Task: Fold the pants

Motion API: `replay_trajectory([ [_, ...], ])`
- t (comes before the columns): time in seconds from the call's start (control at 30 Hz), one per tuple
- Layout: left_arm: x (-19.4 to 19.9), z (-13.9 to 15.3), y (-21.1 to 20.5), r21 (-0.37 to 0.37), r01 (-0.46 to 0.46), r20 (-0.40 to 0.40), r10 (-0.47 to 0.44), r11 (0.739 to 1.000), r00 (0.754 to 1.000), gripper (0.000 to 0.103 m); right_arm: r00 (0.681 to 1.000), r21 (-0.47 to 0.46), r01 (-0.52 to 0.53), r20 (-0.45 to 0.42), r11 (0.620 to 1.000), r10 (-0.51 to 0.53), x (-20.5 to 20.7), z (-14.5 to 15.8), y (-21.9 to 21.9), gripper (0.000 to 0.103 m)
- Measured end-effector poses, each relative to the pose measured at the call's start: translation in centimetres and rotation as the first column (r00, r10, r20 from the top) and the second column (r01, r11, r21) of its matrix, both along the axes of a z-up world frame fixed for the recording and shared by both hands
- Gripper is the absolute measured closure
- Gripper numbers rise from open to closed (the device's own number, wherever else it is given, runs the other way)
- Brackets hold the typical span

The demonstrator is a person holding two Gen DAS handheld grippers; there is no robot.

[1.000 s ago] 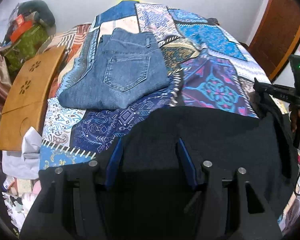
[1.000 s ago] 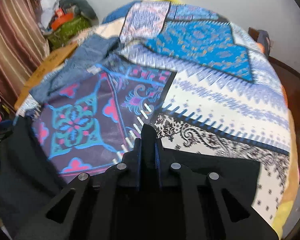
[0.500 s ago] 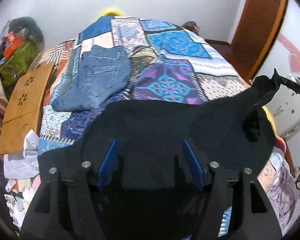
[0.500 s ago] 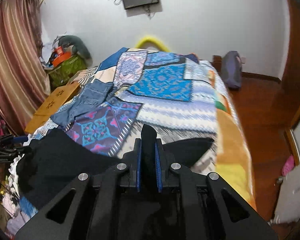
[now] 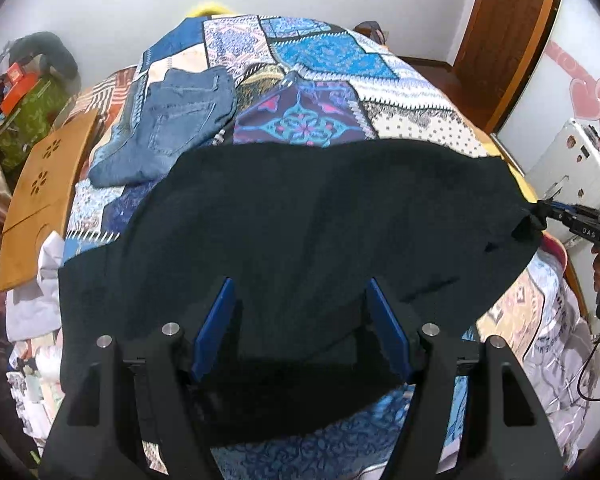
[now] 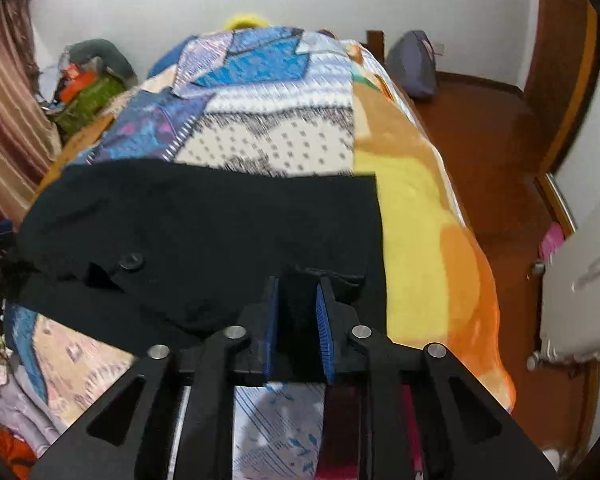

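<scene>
My left gripper stands wide around slack black pants and my right gripper, just parting, straddles their corner, so they lie across the bed's near edge; beyond, folded jeans.

You stood at the foot of a bed, both tools pointing down toward it. A pair of pants lay spread across the near end of the bed, reaching almost from one side to the other. Your left tool sat over their near edge; your right tool was at their right end. Folded jeans lay farther up the bed on the left. A wooden board leaned beside the bed's left edge.
</scene>
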State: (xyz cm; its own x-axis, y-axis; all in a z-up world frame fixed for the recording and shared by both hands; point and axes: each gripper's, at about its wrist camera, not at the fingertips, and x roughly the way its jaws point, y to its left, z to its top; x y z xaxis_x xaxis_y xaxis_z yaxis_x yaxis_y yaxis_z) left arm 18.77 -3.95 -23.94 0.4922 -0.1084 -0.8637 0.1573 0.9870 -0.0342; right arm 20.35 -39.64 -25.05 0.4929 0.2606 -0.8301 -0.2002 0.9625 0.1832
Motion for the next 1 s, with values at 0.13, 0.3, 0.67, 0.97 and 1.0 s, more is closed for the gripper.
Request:
replay_trajectory([
  [0.13,-1.3,-0.2,0.3,0.003,0.02,-0.005,-0.02,1.0,1.0,0.035,0.999,-0.1,0.029,0.044,0.995,-0.024,-1.2,1.2,0.4,0.054],
  [0.3,-2.4,-1.2,-1.1,0.049,0.094,-0.003,-0.094,0.994,0.996,0.035,0.985,-0.092,-0.069,0.153,0.993,0.083,-2.8,4.7,3.3,0.05],
  [0.67,-0.9,-3.1,-2.7,0.104,0.127,0.028,-0.131,0.986,0.991,0.055,0.911,-0.189,-0.365,0.129,0.911,0.392,-3.9,1.4,14.3,0.05],
  [0.97,0.9,-1.9,-0.9,-0.036,0.104,0.01,-0.104,0.994,0.995,0.09,0.925,-0.112,-0.339,0.143,0.934,0.353,-0.9,-0.1,12.7,0.068],
  [1.0,0.8,-1.6,-0.9,-0.044,0.105,0.016,-0.105,0.993,0.994,0.091,0.925,-0.093,-0.345,0.136,0.934,0.355,-0.8,-0.1,13.0,0.081],
])
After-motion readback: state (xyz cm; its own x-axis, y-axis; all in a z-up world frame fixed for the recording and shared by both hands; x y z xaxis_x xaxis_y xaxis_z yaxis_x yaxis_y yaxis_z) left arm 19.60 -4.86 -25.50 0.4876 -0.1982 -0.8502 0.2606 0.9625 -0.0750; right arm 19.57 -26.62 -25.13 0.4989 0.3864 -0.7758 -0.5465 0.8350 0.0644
